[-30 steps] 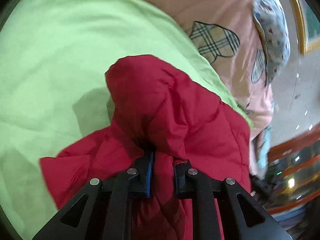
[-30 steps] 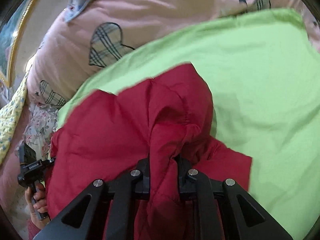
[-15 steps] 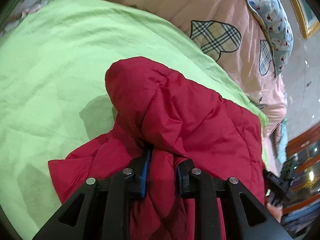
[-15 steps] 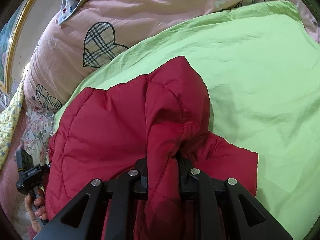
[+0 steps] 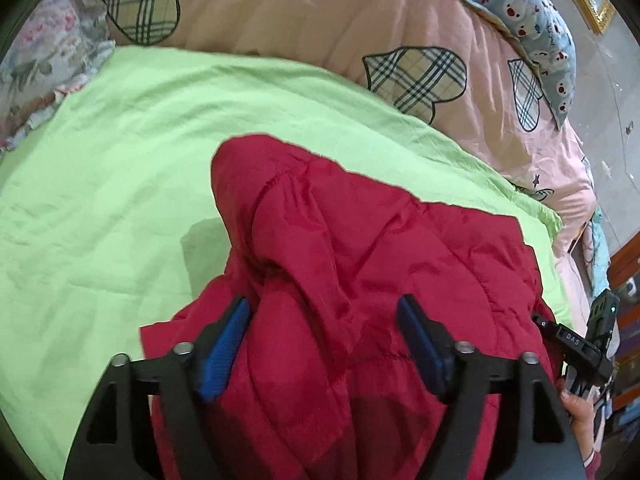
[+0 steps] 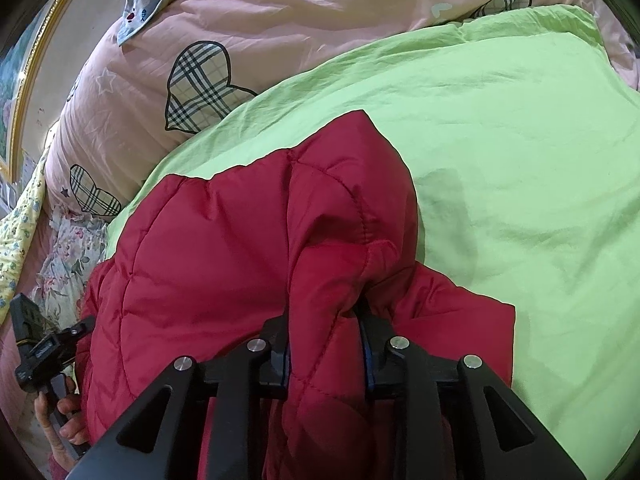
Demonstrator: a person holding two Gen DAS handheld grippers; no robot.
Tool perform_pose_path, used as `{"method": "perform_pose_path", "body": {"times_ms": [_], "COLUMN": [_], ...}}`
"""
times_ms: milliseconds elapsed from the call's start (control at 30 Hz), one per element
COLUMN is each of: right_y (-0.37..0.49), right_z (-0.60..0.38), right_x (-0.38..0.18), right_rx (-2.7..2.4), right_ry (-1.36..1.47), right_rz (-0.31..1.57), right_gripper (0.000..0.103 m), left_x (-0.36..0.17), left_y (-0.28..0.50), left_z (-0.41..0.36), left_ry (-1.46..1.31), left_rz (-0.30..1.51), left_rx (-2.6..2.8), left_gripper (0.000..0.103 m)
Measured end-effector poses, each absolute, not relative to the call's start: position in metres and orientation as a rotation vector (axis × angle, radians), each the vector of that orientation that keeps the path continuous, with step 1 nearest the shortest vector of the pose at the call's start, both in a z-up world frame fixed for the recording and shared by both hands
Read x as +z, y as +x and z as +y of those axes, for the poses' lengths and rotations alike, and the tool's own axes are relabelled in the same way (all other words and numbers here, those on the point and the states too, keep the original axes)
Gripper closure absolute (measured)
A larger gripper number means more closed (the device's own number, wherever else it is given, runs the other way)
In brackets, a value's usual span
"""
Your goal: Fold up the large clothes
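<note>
A red quilted jacket [image 5: 360, 264] lies bunched on a light green sheet [image 5: 100, 184]; it also shows in the right wrist view [image 6: 224, 248]. My left gripper [image 5: 324, 332] is open, its blue pads [image 5: 224, 344] spread wide on either side of a jacket fold that still lies between them. My right gripper [image 6: 326, 344] is shut on a fold of the red jacket, the fabric pinched between the jaws. The other gripper shows at the edge of each view, held by a hand [image 5: 580, 344] [image 6: 44, 356].
The green sheet [image 6: 520, 160] covers a bed. A pink quilt with plaid hearts [image 5: 400, 40] [image 6: 240, 40] lies behind it. A blue printed pillow [image 5: 528, 12] and a gold picture frame [image 6: 28, 80] are at the far side. Floral bedding [image 5: 44, 48] lies at the edge.
My left gripper has opened and let go of the jacket fold. My right gripper stays shut on the jacket. Both views have tilted to show more of the pink quilt.
</note>
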State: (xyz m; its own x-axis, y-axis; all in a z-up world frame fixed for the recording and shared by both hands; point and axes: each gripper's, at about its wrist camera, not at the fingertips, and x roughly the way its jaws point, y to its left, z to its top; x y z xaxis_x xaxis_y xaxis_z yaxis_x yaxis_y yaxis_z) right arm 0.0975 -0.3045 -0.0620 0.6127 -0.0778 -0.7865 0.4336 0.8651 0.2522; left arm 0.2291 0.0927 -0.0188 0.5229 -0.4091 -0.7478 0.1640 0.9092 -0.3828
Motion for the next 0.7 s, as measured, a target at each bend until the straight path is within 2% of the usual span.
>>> {"method": "perform_pose_path", "body": {"times_ms": [400,700], "right_y": [0.100,0.103], "right_z": [-0.303,-0.301], "right_x": [-0.062,-0.061], "right_rx": [-0.310,-0.312], "right_ry": [0.435,0.416], "right_rz": [0.875,0.887], "right_gripper": [0.072,0.070], "left_x": [0.028,0.026], "left_y": [0.171,0.132], "left_z": [0.105,0.067], "left_ry": [-0.245,-0.183], "left_rz": [0.866,0.890], "left_rx": [-0.383,-0.532], "left_gripper": [0.024,0.024]}}
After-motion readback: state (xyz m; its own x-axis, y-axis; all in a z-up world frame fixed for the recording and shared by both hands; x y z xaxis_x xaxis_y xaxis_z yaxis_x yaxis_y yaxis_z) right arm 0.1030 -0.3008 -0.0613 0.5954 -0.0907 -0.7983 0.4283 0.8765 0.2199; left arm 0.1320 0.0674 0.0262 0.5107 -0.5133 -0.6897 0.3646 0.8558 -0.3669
